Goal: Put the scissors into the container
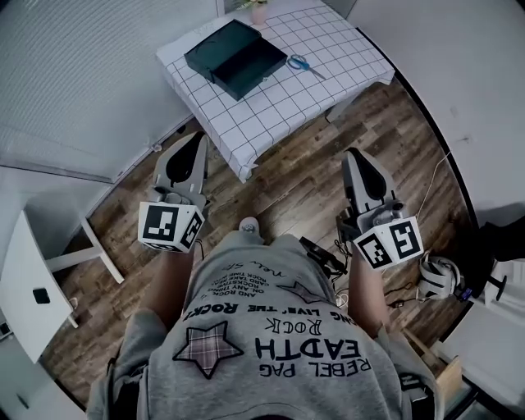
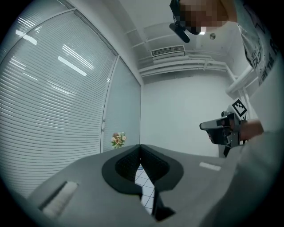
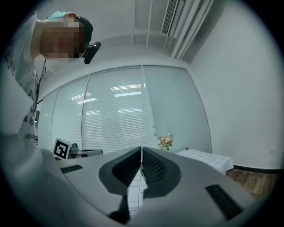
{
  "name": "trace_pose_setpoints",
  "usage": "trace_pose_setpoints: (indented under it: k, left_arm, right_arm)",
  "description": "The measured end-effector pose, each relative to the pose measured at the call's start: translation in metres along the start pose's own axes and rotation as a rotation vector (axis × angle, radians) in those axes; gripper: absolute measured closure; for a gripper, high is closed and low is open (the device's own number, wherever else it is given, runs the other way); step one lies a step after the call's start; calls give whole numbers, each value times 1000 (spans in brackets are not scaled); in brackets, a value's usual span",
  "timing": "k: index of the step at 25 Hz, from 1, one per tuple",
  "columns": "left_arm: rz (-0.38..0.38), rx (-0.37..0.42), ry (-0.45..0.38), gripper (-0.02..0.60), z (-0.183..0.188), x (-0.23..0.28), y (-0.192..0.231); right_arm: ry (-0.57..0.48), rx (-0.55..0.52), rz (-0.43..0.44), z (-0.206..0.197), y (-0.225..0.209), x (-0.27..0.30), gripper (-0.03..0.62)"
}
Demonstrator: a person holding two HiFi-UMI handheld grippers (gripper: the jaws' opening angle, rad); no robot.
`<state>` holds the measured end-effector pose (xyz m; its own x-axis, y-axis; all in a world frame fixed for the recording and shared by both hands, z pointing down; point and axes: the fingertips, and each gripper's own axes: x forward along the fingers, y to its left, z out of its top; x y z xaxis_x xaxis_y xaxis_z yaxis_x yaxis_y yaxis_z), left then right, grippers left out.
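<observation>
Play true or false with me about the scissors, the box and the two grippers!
1. The scissors are inside the container. False: they lie on the checked table, beside the container.
2. The left gripper and the right gripper hold nothing. True.
3. The right gripper is wide open. False: its jaws are together.
4. Flowers stand at the far end of the table. True.
</observation>
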<state>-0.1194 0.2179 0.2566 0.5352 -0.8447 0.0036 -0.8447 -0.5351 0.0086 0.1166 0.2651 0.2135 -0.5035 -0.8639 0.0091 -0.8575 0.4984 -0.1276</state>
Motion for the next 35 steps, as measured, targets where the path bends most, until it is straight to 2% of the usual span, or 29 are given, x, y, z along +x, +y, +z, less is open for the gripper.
trace_pose_setpoints:
  k: [6,10,17,23,35]
  left_arm:
    - [-6,-17,24,572,-10,13,11]
    - [13,-24,33,572,-15,20,18]
    - [136,-26,38,572,-20,38,40]
    - [188,-17,24,572,-10,87,45]
    - [350,7,10,572,-2,163,46]
  right_arm:
    - [25,13,-18,-4,-11,14,577]
    - [38,21,0,-7,-19,29,577]
    - [57,17,123,-8,-38,76,577]
    - [60,9,195,6,-84,121,577]
    - [60,5,357,21,-168,185,577]
